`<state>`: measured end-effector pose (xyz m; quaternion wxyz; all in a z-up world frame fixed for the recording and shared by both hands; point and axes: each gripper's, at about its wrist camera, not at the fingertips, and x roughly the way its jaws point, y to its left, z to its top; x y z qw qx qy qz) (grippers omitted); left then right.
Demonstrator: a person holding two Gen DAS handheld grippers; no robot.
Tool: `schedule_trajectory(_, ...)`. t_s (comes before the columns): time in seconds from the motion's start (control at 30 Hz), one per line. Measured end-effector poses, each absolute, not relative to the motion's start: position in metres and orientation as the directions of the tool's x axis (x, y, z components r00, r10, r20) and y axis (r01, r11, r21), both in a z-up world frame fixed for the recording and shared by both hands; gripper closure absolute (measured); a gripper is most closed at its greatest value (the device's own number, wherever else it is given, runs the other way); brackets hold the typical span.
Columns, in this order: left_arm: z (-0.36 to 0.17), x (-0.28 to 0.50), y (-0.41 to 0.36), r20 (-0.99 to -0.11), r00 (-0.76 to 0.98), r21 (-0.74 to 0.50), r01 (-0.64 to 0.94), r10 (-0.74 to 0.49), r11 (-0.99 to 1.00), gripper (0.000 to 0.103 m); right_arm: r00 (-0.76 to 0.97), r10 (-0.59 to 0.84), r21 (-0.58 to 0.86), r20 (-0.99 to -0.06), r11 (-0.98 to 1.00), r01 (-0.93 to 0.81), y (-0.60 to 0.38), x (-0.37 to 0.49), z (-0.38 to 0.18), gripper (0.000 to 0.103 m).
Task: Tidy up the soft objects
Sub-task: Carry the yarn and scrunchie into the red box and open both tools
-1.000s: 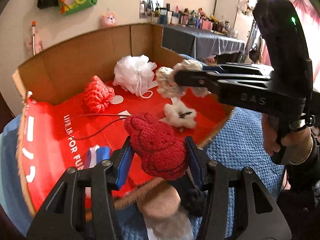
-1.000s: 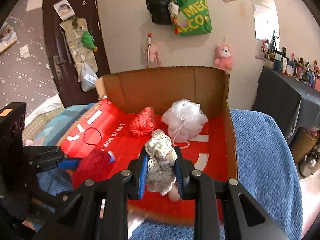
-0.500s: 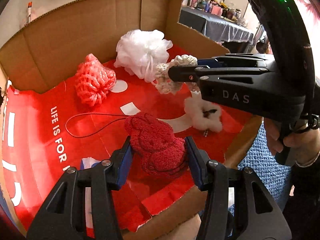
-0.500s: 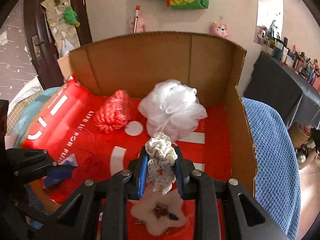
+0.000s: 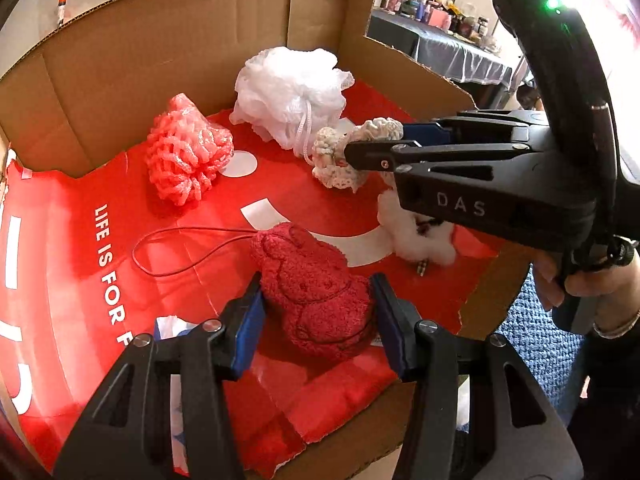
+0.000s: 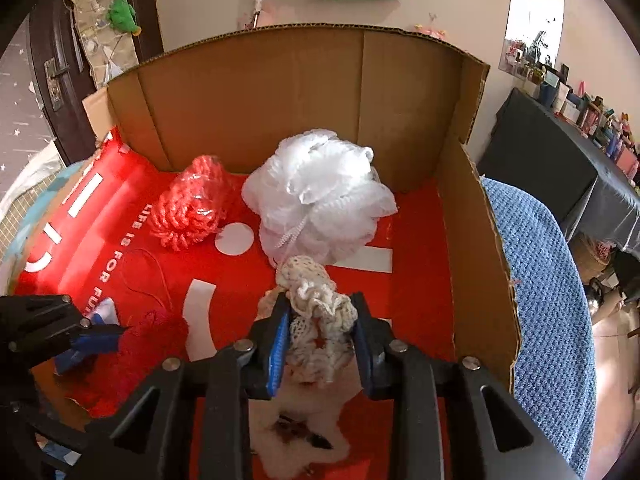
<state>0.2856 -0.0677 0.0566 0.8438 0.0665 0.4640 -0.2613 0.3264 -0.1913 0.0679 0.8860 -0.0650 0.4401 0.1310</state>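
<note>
While my left tongs (image 5: 316,312) pinch the red plush toy (image 5: 312,292) low over the cardboard box (image 6: 280,92), my right tongs (image 6: 320,328) are opening around the cream crocheted piece (image 6: 316,312); a white bath pouf (image 6: 316,196), pink knitted bundle (image 5: 186,156) and fluffy white scrunchie (image 5: 416,236) lie inside.

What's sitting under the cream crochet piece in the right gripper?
Under the cream crochet piece in the right gripper, whose jaws are opening, lies a white fluffy item on the red liner. Its middle is partly covered.
</note>
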Motion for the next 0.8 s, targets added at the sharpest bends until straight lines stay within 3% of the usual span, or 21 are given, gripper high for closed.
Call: schedule_trajectory(0.8,0.0572,0.2873,-0.0626,-0.807,0.443,-0.137,0.504,-0.391,0.853,0.046,0.576,0.134,-0.049,-0.806,0.956,-0.29,-0.1818,0.3248,0.0669,0.058)
